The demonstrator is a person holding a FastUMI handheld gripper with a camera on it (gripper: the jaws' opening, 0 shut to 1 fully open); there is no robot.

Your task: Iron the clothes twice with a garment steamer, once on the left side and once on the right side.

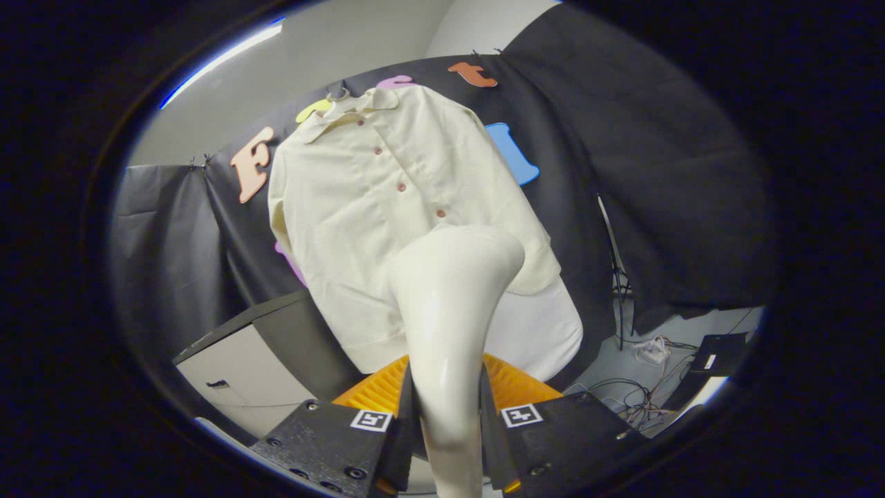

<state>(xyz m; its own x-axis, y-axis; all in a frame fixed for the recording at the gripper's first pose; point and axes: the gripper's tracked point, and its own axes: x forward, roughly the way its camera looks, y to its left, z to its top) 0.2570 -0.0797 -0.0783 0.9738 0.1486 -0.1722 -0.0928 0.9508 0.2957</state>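
A cream button-up shirt (387, 207) hangs against the booth's black wall on a white ironing board (546, 332), collar up, with a row of reddish buttons down its front. My gripper (446, 415) is shut on the white garment steamer (449, 311); both fingers press its handle from either side. The steamer's head rises beyond the fingers and faces the shirt's lower right part, just under the lowest visible button. Whether the head touches the cloth cannot be told.
A grey and white cabinet (242, 360) stands to the lower left of the shirt. On the floor to the right lie tangled cables (636, 394) and a dark box (719, 353). A thin black stand (612, 263) rises beside the board.
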